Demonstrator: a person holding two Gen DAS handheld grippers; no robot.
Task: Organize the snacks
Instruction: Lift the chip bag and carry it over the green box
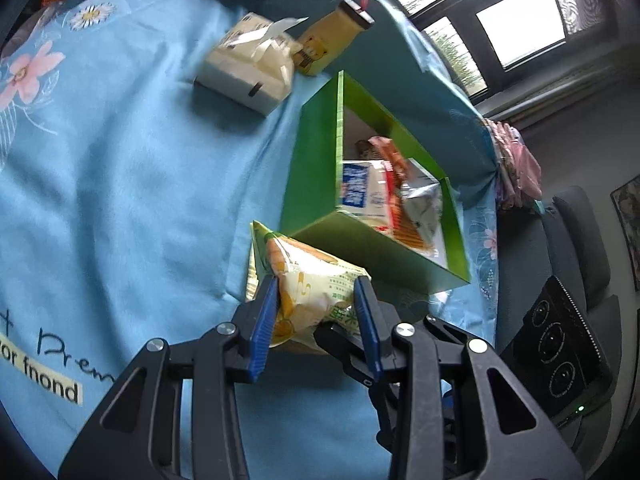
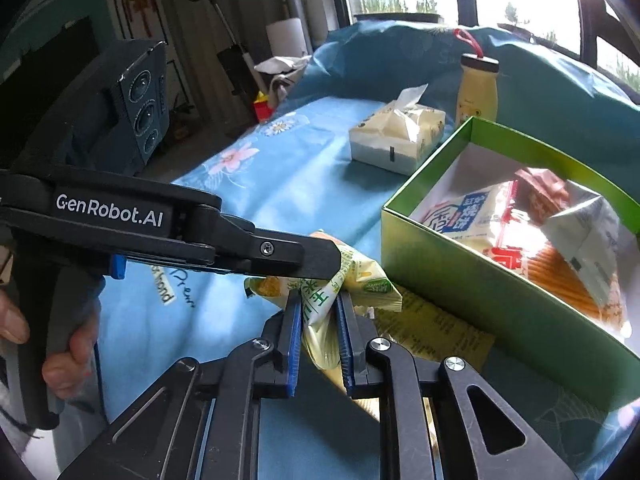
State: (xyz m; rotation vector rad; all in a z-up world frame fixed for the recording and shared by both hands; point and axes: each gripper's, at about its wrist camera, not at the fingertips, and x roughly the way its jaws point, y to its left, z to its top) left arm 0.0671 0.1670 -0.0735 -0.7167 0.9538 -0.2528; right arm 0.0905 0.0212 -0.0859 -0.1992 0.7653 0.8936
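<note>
A yellow and green snack packet (image 1: pixel 304 264) hangs just above the blue cloth, close to the near wall of the green box (image 1: pixel 316 160). My left gripper (image 1: pixel 316 284) is shut on its middle, blue pads pressing both sides. In the right wrist view my right gripper (image 2: pixel 320 298) is shut on the lower end of the same packet (image 2: pixel 360 276). There the left gripper (image 2: pixel 334 264) reaches in from the left and clamps the packet's upper part. The green box (image 2: pixel 460 276) holds several snack packets, among them a blue and white one (image 2: pixel 468 216).
A flat yellow packet (image 2: pixel 436 332) lies on the cloth beside the box. Behind stand a tissue pack (image 2: pixel 396 136) and a yellow bottle (image 2: pixel 478 88). A black three-lens device (image 2: pixel 144 112) sits off the table's left edge. A person's hand (image 2: pixel 68 352) grips the left handle.
</note>
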